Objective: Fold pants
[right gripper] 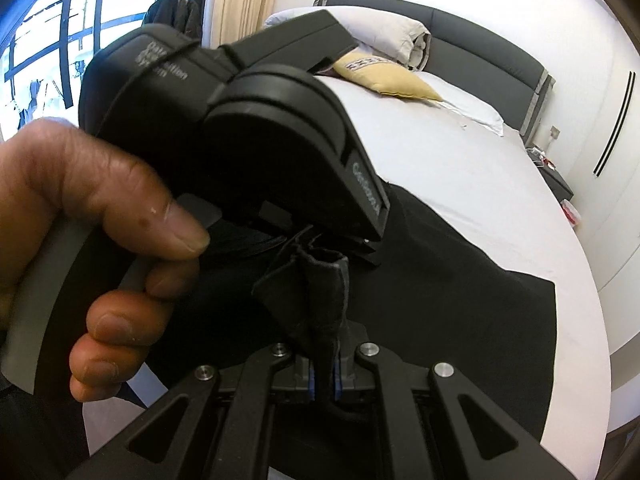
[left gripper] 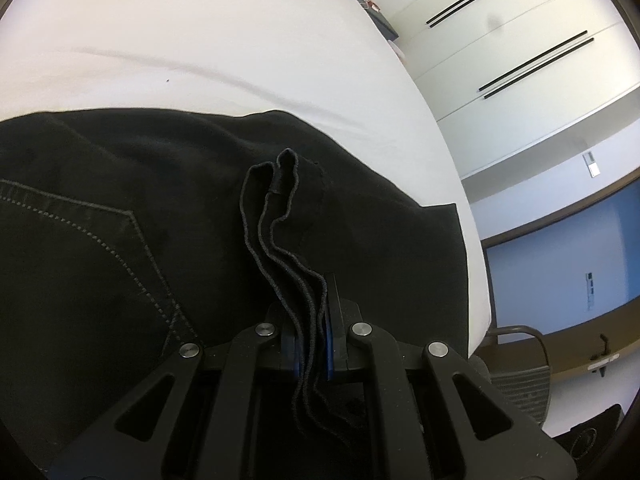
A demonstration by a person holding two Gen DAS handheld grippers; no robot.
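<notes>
While both tools are clamped on cloth, the work sits mid-fold: an edge of the black pants [left gripper: 132, 216] is lifted off the white bed [left gripper: 200, 32] and the rest lies spread flat across the sheet.

Left gripper [left gripper: 312, 344]: jaws drawn narrow on a bunched, layered hem edge, blue pads just showing either side of the fabric. The pinched strip runs forward from the jaws and loops back into the garment. A stitched pocket corner shows to the left of it.

Right gripper [right gripper: 324, 380]: jaws likewise pulled in tight on a thick rolled wad of the same black fabric. The two tools sit very close together; the person's left hand [right gripper: 100, 240] on the other tool's handle fills the near side of the right view.

Pillows [right gripper: 384, 36] and a yellow cushion [right gripper: 388, 80] lie at the headboard end, well apart from the garment.

My reading: the gripped edges are being carried over to double the pants. Next move calls for keeping both pinches level and taut, carrying them across to line up with the far edge, then lowering before letting go. Which end is held, waist or cuffs, I cannot tell for certain.
</notes>
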